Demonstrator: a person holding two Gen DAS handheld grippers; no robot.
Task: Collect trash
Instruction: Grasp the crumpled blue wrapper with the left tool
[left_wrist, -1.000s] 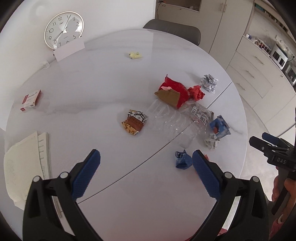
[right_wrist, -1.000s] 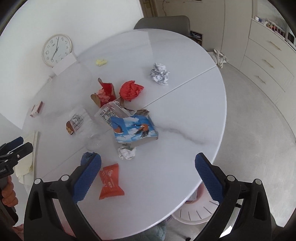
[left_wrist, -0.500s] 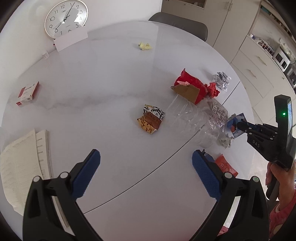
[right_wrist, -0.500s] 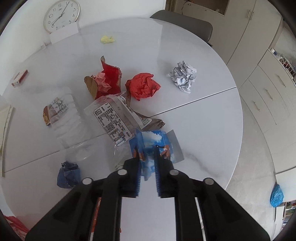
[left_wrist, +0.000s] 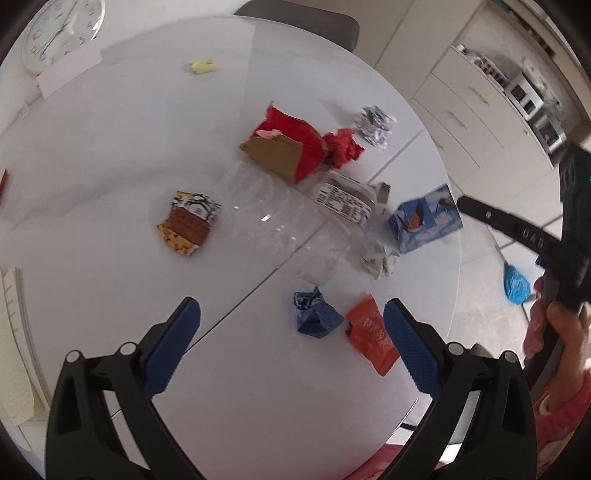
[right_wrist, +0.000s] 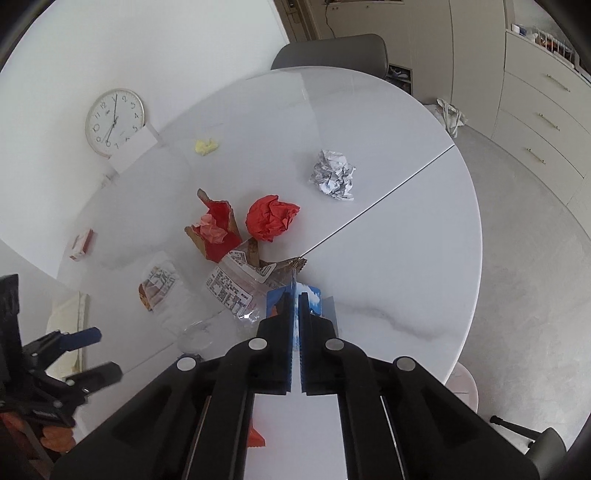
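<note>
Your right gripper (right_wrist: 295, 314) is closed, apparently pinching the blue carton (left_wrist: 424, 221) at centre frame; your left gripper (left_wrist: 291, 325) stands wide open, empty.

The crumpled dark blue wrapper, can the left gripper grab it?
Probably yes: the left gripper is open, and the crumpled dark blue wrapper lies uncovered just ahead, with only an orange packet beside it.
</note>
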